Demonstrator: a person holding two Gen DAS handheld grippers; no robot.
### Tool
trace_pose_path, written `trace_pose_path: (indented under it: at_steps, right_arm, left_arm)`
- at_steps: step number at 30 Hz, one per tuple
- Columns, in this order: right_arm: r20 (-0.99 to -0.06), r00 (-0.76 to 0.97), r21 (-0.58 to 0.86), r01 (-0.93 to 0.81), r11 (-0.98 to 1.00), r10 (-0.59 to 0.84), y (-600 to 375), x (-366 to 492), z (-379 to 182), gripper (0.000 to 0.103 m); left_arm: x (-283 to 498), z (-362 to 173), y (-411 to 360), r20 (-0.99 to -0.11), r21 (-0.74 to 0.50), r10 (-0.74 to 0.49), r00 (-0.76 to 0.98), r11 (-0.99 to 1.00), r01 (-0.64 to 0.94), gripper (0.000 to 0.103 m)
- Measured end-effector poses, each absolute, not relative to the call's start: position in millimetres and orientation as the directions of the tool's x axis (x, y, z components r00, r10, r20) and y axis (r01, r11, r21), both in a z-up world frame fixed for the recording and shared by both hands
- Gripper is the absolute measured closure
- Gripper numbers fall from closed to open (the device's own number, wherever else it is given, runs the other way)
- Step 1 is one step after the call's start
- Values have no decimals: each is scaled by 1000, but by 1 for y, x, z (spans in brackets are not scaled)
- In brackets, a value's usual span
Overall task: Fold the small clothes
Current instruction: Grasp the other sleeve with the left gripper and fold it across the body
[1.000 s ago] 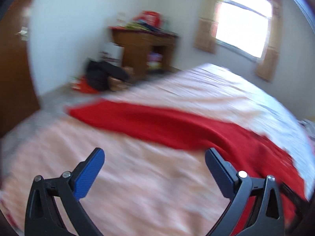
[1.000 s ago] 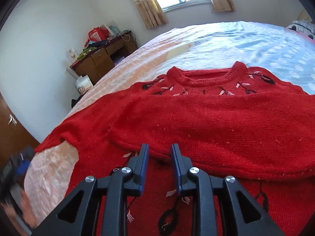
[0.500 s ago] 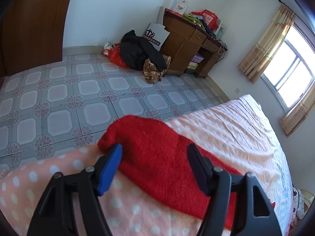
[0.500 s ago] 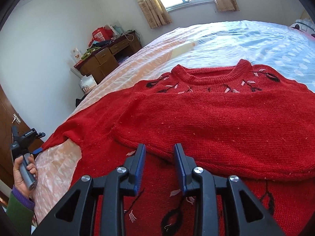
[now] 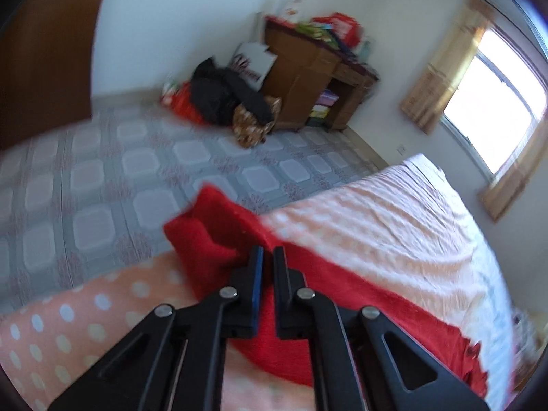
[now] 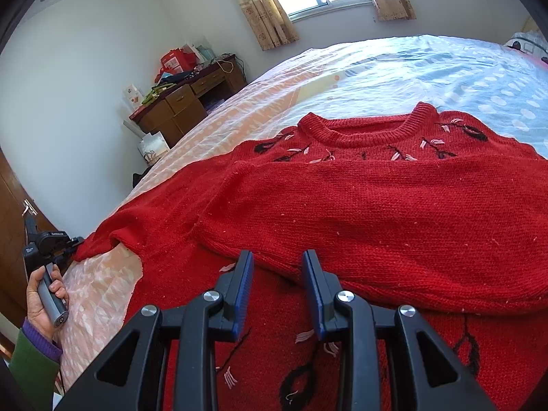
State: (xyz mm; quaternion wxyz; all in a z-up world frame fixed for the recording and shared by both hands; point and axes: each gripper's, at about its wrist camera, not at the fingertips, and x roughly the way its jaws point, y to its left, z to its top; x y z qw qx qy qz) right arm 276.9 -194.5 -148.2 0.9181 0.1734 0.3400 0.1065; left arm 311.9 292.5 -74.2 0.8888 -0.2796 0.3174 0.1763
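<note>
- Red sweater (image 6: 376, 212) lies front-up on the bed (image 6: 394, 68), neck toward the window; one sleeve (image 6: 394, 236) already folded across the chest.
- Your left gripper (image 5: 268, 257): jaws together, clamped on the other sleeve's cuff (image 5: 212, 236), right at the bed's edge, above the tiled floor (image 5: 102, 178).
- Your right gripper (image 6: 277, 267): jaws apart, holding nothing, hovering just over the edge of the folded sleeve.
- Risk 1: cuff bite looks shallow, near the jaw tips. Fast pull w/ a heavy knit → cuff could slip out and hang off the bed.
- Risk 2: dragging the sleeve low instead of lifting it → it may rub across the body and shift the sleeve already folded, so the fold goes crooked.
- Risk 3: right jaws sit very near the knit; dip lower or close by accident & you'd snag or bunch the folded sleeve.
- Left view is blurred, so can't tell how much fabric is actually btwn the jaws; probably worth checking grip before swinging across.
</note>
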Motion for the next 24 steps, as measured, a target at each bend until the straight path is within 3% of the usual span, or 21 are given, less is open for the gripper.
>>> trace_pose_path:
  at_steps: [5, 10, 16, 21, 24]
  right_arm:
    - [-574, 747, 424, -80, 902, 336, -199, 277, -150, 72]
    - [-561, 748, 452, -83, 888, 355, -203, 278, -152, 72]
    - [-547, 748, 482, -85, 872, 375, -207, 278, -154, 72]
    - [-542, 747, 495, -86, 865, 385, -209, 277, -154, 72]
    - [-539, 747, 502, -86, 861, 389, -210, 277, -155, 72]
  left_arm:
    - [320, -25, 226, -565, -306, 108, 818, 893, -329, 98]
    - [310, 11, 121, -474, -212, -42, 879, 975, -67, 98]
    - [285, -11, -5, -507, -149, -267, 819, 964, 222, 98]
    - [274, -39, -27, -566, -163, -284, 774, 959, 232, 96]
    - [279, -38, -2, -584, -114, -177, 792, 984, 136, 87]
